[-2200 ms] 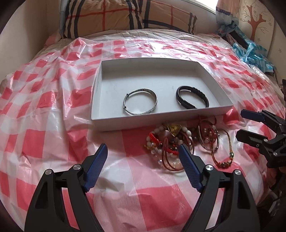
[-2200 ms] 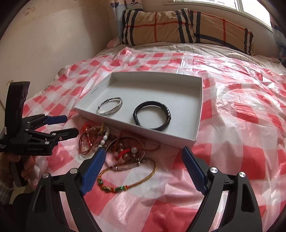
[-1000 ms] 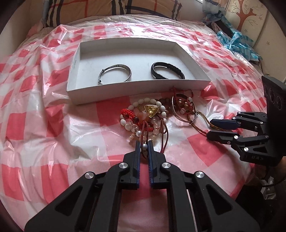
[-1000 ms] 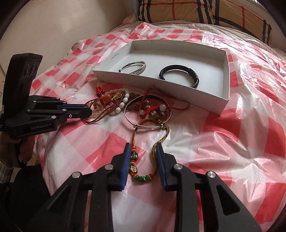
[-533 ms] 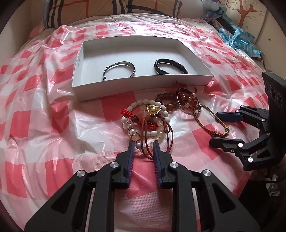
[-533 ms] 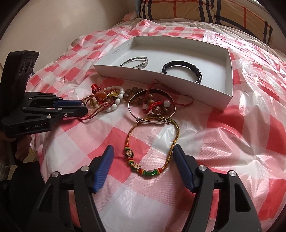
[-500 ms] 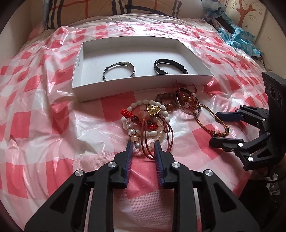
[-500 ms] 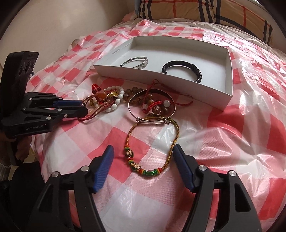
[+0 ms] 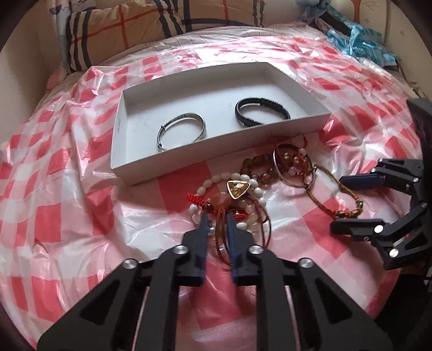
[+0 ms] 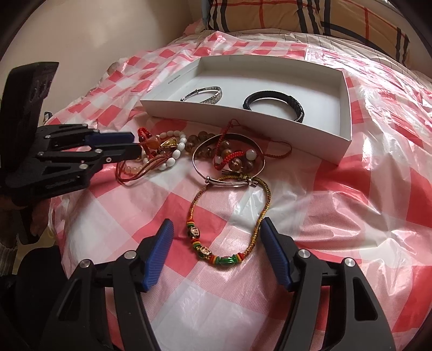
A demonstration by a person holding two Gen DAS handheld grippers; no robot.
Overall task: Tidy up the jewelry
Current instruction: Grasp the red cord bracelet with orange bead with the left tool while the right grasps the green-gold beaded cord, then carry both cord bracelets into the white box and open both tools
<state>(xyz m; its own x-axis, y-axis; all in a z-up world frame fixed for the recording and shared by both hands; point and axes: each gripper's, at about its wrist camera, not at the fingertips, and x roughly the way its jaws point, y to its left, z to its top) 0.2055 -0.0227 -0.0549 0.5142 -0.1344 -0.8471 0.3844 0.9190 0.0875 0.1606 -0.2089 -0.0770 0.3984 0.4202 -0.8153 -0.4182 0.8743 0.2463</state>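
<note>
Bed: red-and-white checked plastic sheet [image 9: 67, 216] spread over it, plaid pillow [image 9: 129, 24] at the head.
Box: shallow white cardboard box [image 9: 189, 151] with a silver bangle [image 9: 182, 129] and a black braided bracelet [image 9: 262, 112] already inside, side by side but apart.
Pile: the rest sits just in front of the box, a tangle of white bead bracelets with a gold triangle charm [image 9: 237, 189], plus a thin metal hoop bangle [image 10: 229, 162] over brown beads.
Left gripper [image 9: 217, 224]: my jaws popped open half a second back and have just closed again, now nearly shut on the brown leather cord loop [image 9: 220, 235] at the near edge of the tangle.
Right gripper [image 10: 216, 237]: jaws have narrowed a bit but still stand wide, straddling the gold braided cord bracelet with green beads [image 10: 224, 259], gripping nothing.
Meaning: I'd say the cord's re-grabbed, so it's probably the next piece for the box.
</note>
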